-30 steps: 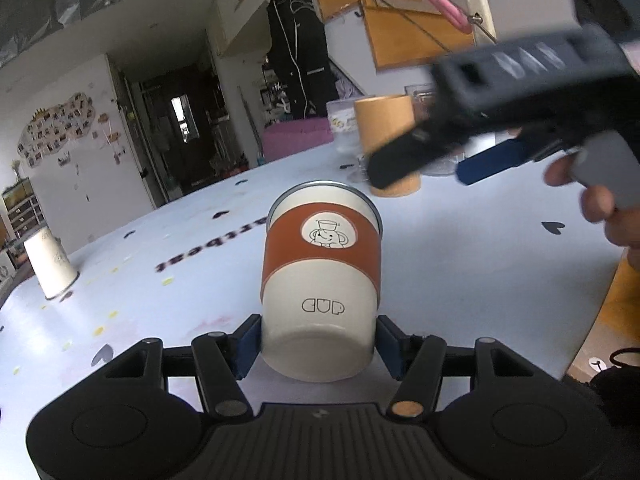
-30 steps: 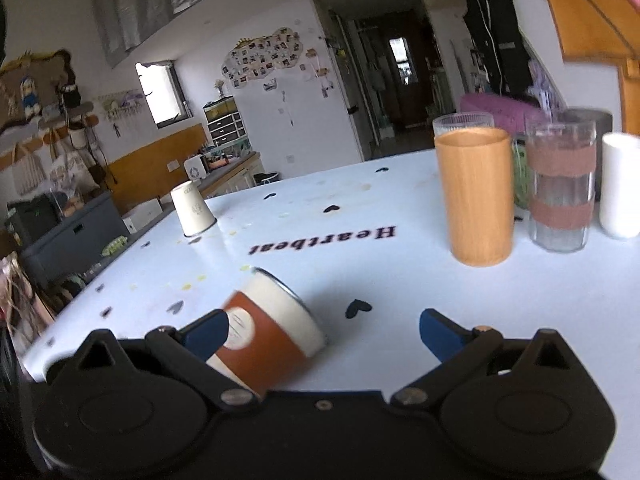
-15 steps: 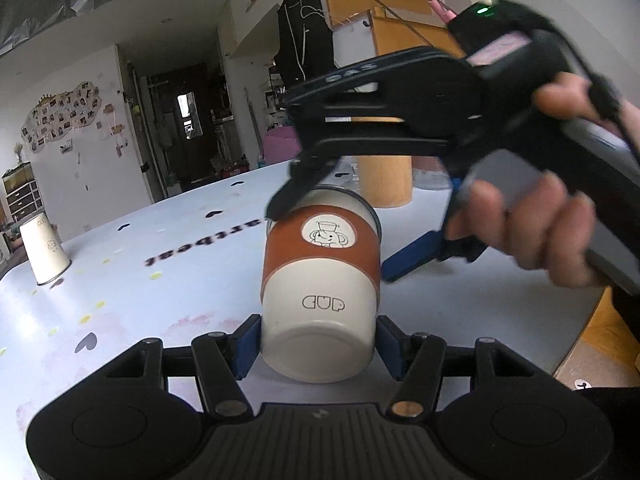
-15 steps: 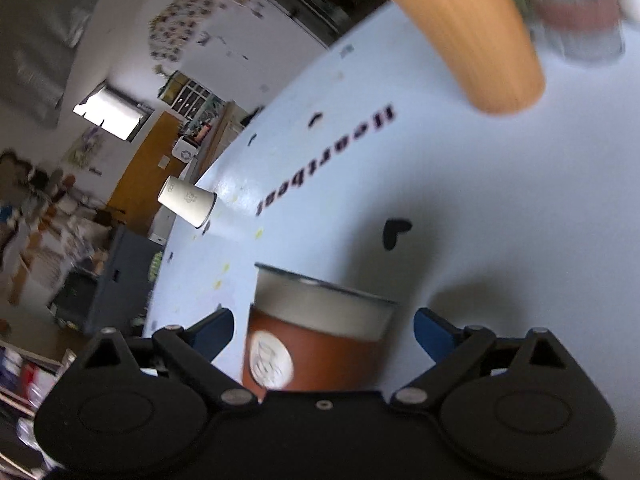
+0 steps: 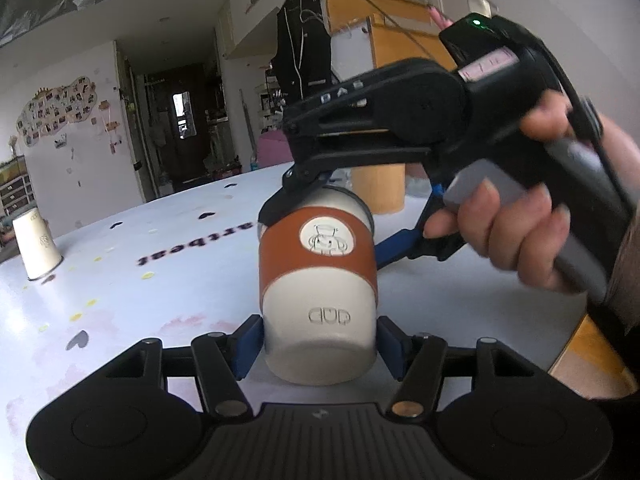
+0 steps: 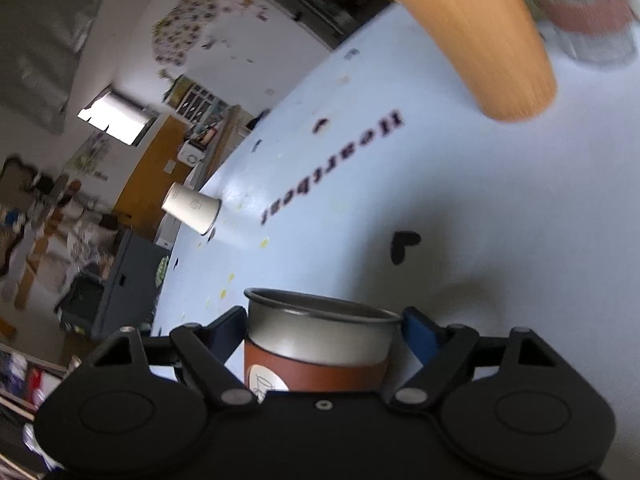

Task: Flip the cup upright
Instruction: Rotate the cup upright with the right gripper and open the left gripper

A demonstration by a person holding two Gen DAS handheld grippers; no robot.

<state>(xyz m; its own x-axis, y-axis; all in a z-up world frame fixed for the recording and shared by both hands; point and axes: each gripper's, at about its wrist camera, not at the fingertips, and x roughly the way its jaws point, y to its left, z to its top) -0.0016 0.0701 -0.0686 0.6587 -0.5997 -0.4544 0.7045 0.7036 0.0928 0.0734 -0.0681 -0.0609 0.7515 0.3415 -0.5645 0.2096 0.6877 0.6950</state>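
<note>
Clamping the cup, both grippers' jaws hold it; orange tumbler stands beyond.

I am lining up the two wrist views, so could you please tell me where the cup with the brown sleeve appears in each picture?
Left wrist view: the cup with the brown sleeve sits low in the centre, its base toward the camera, between the left gripper fingers.
Right wrist view: the cup is bottom centre, rim facing away, between the right gripper fingers.
Shared landmark: the upside-down white paper cup on the table, left in both.
</note>
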